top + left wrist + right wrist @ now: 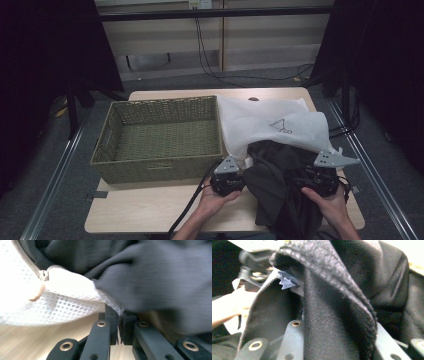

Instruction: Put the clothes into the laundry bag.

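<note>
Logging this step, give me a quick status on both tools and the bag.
Left tool shut on white mesh laundry bag edge. Right tool gripping dark grey fabric garment, half out of bag. Green woven basket beside, not blocking.

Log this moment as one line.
left gripper: shut on mesh bag edge | right gripper: gripping dark garment | basket: empty

basket: empty olive-green woven rectangular basket [159, 137], just beyond and left of my left gripper
table: light wooden tabletop [145, 210] under my grippers
</note>
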Demonstrator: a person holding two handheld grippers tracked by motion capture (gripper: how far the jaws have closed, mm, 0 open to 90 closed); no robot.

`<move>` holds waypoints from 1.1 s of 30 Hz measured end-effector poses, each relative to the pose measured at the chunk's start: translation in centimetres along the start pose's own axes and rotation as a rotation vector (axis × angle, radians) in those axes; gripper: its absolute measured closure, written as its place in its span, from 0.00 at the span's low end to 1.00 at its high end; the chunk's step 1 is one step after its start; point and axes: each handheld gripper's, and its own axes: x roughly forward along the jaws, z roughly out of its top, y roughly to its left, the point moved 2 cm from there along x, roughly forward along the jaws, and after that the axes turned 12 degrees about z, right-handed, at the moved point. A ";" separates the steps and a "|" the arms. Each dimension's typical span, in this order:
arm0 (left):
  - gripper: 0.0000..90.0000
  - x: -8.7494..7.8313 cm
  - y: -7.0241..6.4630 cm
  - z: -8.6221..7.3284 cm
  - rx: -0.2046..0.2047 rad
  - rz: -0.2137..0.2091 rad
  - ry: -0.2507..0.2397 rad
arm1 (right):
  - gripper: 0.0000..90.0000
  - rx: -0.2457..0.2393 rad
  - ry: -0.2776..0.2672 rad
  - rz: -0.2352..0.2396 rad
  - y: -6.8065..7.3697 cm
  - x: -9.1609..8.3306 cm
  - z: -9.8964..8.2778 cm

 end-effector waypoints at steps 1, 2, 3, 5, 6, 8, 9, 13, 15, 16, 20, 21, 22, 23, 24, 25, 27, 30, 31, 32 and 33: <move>0.97 -0.2 -0.2 -0.2 0.016 0.002 0.010 | 0.76 -0.004 0.010 -0.006 -0.1 0.1 0.0; 0.97 -0.3 -0.2 -0.3 0.018 0.002 0.008 | 0.76 0.000 0.015 -0.010 -0.2 0.4 0.0; 0.97 -0.4 -0.3 -0.4 0.014 0.002 0.008 | 0.76 -0.003 0.019 -0.009 -0.3 0.4 0.0; 0.97 -0.8 -0.3 -0.8 0.018 0.003 0.010 | 0.76 -0.008 0.030 -0.021 -0.4 0.5 0.1; 0.97 -0.9 -0.4 -0.9 0.017 -0.003 0.008 | 0.76 -0.011 0.038 -0.030 -0.5 0.5 0.1; 0.97 -1.1 -0.7 -1.3 0.022 0.001 0.010 | 0.76 -0.006 0.048 -0.040 -0.8 0.5 0.1; 0.97 -1.1 -0.9 -1.5 0.034 0.001 0.022 | 0.76 -0.008 0.058 -0.046 -0.9 0.6 0.1; 0.97 -1.1 -1.0 -2.0 0.039 -0.012 0.024 | 0.76 -0.010 0.086 -0.064 -1.3 0.9 0.1; 0.97 -1.0 -1.2 -2.1 0.043 -0.016 0.032 | 0.76 -0.009 0.095 -0.078 -1.6 1.2 0.0; 0.97 -1.0 -1.4 -2.1 0.042 -0.010 0.034 | 0.76 -0.011 0.098 -0.085 -1.7 1.3 0.0; 0.97 -1.1 -1.6 -2.2 0.066 -0.015 0.047 | 0.76 -0.015 0.118 -0.109 -2.3 2.1 0.1; 0.97 -1.1 -1.6 -2.2 0.071 -0.013 0.052 | 0.76 -0.015 0.123 -0.107 -2.4 2.2 0.1; 0.97 -1.1 -1.6 -2.2 0.085 -0.013 0.057 | 0.75 -0.017 0.129 -0.114 -2.5 2.3 0.2; 0.97 -1.1 -1.7 -2.2 0.083 -0.017 0.054 | 0.75 -0.020 0.133 -0.127 -2.6 2.4 0.3; 0.97 -1.1 -1.8 -2.2 0.090 -0.015 0.061 | 0.75 -0.024 0.145 -0.137 -2.8 2.7 0.3; 0.97 -1.0 -1.9 -2.2 0.093 -0.020 0.057 | 0.75 -0.028 0.148 -0.142 -3.0 2.9 0.3; 0.97 -1.1 -1.9 -2.3 0.095 -0.019 0.067 | 0.75 -0.020 0.148 -0.145 -3.4 3.2 0.3; 0.97 -1.0 -1.9 -2.4 0.101 -0.024 0.067 | 0.75 -0.015 0.145 -0.162 -4.0 3.7 0.5; 0.97 -1.0 -2.0 -2.4 0.104 -0.022 0.066 | 0.75 -0.019 0.147 -0.168 -4.1 3.9 0.6; 0.97 -1.0 -2.0 -2.4 0.105 -0.023 0.067 | 0.75 -0.015 0.150 -0.186 -4.3 4.2 0.7; 0.97 -1.0 -2.0 -2.4 0.113 -0.019 0.080 | 0.75 -0.014 0.155 -0.188 -4.4 4.4 0.8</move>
